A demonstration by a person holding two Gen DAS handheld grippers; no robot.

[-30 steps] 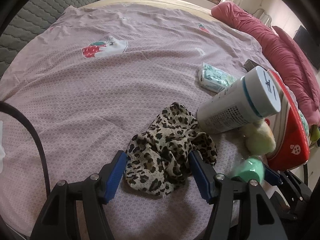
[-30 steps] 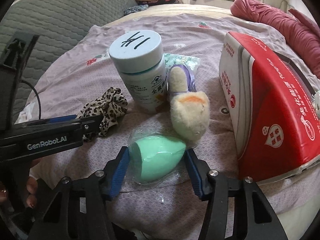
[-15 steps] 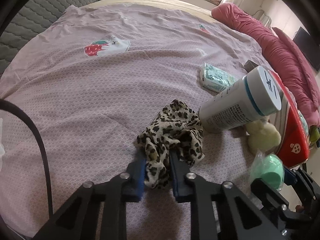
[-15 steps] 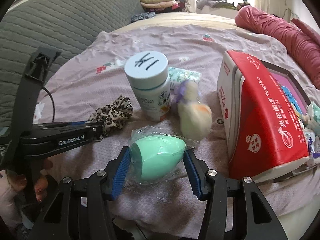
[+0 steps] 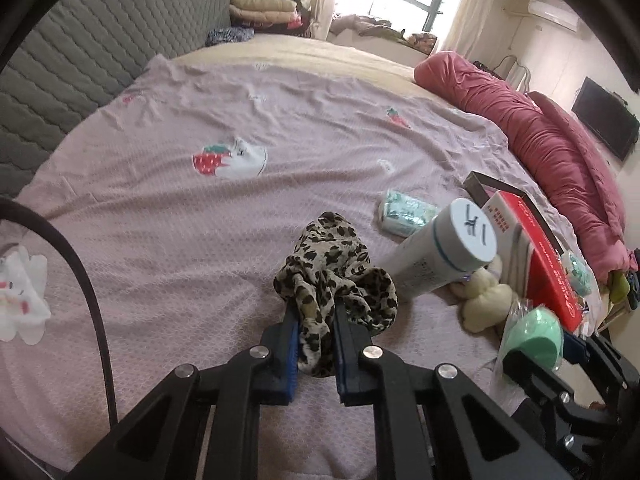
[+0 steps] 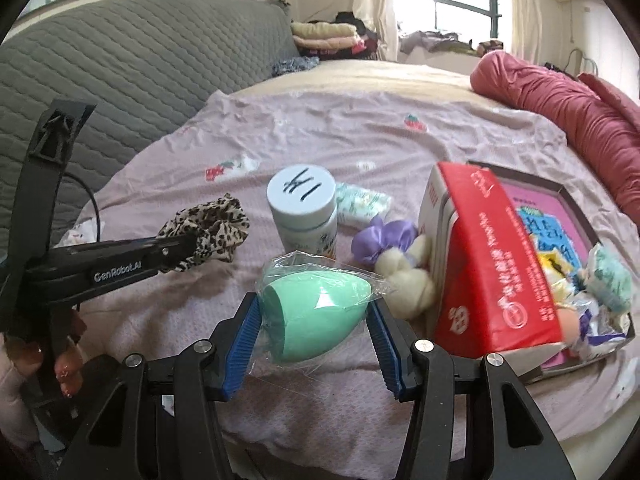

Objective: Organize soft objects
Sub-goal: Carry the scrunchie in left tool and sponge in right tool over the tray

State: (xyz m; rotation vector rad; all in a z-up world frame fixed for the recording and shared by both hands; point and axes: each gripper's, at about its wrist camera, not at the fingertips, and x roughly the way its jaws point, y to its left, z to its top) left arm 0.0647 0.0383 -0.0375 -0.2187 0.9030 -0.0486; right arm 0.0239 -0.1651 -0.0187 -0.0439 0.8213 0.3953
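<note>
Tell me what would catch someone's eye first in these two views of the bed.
The left gripper is pinching a leopard-print scrunchie near the middle of the pink bedsheet, while the right gripper clamps a mint-green egg-shaped sponge in clear wrap. Behind the sponge stands a white bottle, with a red carton at the right.

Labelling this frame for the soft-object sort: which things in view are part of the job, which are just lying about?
Job:
- leopard scrunchie, in left claw
- bagged green sponge, in right claw
- cream plush toy
- purple satin scrunchie
- tray holding small soft items

Lying about:
- white bottle
- red box
- tissue pack
- red duvet
</note>
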